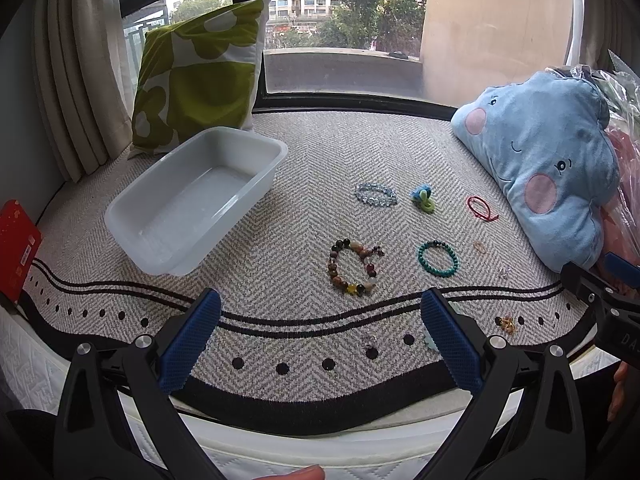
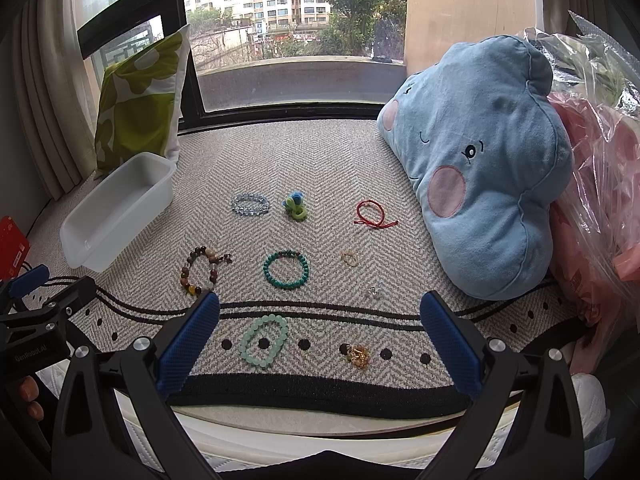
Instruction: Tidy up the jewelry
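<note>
An empty white bin (image 1: 192, 204) (image 2: 116, 210) sits on the woven mat at the left. Jewelry lies spread on the mat: a multicolour bead bracelet (image 1: 354, 266) (image 2: 202, 270), a teal bead bracelet (image 1: 438, 258) (image 2: 286, 268), a clear blue bracelet (image 1: 376, 193) (image 2: 250, 203), a blue-green hair tie (image 1: 423, 197) (image 2: 295, 205), a red cord bracelet (image 1: 480, 207) (image 2: 372, 213), a mint bracelet (image 2: 264, 342), and small gold pieces (image 2: 356, 354). My left gripper (image 1: 320, 332) and right gripper (image 2: 320, 332) are open, empty, above the mat's near edge.
A green patterned pillow (image 1: 200, 76) leans by the window behind the bin. A blue cloud cushion (image 2: 476, 176) and plastic bags (image 2: 600, 160) crowd the right side. A red box (image 1: 16, 248) stands at the far left. The mattress edge (image 1: 320, 452) lies below.
</note>
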The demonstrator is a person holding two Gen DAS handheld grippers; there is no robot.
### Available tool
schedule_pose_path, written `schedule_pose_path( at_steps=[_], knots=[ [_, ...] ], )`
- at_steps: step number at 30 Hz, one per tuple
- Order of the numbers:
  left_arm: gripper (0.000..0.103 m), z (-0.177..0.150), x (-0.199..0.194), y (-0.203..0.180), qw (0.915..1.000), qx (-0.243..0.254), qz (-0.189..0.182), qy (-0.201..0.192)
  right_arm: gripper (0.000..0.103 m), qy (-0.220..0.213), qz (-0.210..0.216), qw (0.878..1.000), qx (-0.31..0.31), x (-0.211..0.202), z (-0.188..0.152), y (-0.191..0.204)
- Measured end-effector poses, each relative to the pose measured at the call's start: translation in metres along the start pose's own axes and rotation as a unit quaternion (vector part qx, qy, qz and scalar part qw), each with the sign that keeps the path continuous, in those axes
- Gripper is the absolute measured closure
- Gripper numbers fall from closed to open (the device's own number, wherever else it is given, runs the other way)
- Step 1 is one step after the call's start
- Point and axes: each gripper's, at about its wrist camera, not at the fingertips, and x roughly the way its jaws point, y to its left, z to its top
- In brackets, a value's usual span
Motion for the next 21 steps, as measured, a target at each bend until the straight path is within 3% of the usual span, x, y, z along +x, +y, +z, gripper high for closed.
schedule_pose_path(
  at_steps=[21],
  knots=[
    [0.005,-0.0002,-0.0005,-0.0042,1.0,0.006,0.002,0.002,0.003,0.0,0.0,1.0,0.0,0.0007,-0.0003,0.0005]
  ],
)
